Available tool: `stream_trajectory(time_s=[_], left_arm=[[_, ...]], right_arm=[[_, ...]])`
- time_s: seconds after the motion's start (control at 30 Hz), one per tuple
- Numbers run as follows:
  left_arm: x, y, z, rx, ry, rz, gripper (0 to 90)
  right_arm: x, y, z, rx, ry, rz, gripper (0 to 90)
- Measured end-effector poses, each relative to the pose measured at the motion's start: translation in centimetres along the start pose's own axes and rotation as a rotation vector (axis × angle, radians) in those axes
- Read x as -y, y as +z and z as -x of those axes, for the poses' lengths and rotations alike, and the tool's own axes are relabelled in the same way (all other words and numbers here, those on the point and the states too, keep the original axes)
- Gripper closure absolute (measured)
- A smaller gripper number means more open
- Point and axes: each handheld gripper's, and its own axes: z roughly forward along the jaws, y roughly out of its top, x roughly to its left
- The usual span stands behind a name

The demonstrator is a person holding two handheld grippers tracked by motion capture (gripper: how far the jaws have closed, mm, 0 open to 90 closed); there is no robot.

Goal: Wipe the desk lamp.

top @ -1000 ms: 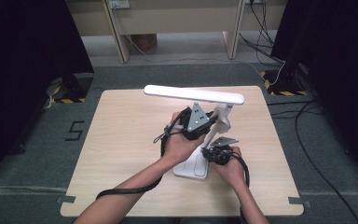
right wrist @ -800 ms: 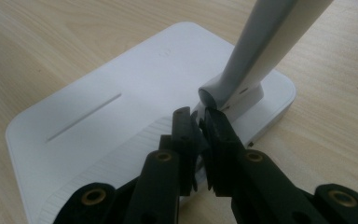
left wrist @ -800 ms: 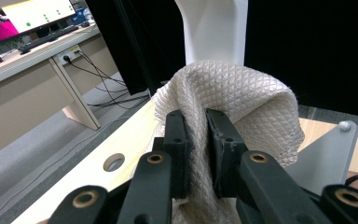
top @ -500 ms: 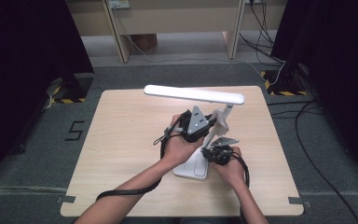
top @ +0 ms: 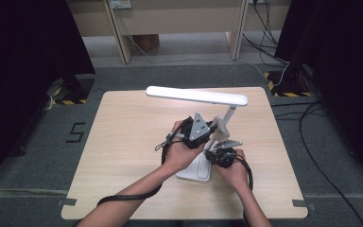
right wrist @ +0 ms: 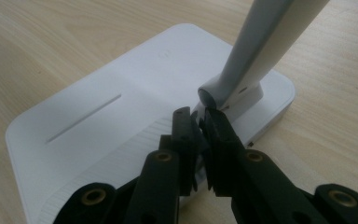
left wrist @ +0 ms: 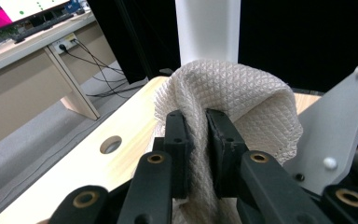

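A white desk lamp stands mid-table, with a long head, a slanted arm and a flat base. My left gripper is shut on a cream waffle-weave cloth, which it holds against the lamp arm. In the left gripper view the cloth bulges up between and over the left gripper. My right gripper is low at the base. In the right gripper view the right gripper pinches the hinge where the arm meets the base.
The wooden table has bare surface to the left and right of the lamp. Dark curtains flank it, a desk's legs stand beyond, and cables lie on the grey floor at right. A round hole is cut in the tabletop.
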Motion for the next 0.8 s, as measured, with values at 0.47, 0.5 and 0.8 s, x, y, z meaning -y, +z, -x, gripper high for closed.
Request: stream_trajectory(time_s=[0.47, 0.5, 0.8], left_arm=[[1.7, 0.4, 0.3, 0.003, 0.007, -0.036, 79.0], [1.9, 0.5, 0.3, 0.003, 0.006, -0.039, 79.0], [2.8, 0.8, 0.3, 0.001, 0.005, -0.052, 79.0]], right_arm=[[0.1, 0.0, 0.0, -0.004, 0.009, 0.012, 83.2], [0.2, 0.0, 0.0, -0.004, 0.009, 0.015, 83.2], [0.3, 0.0, 0.0, -0.004, 0.009, 0.021, 83.2]])
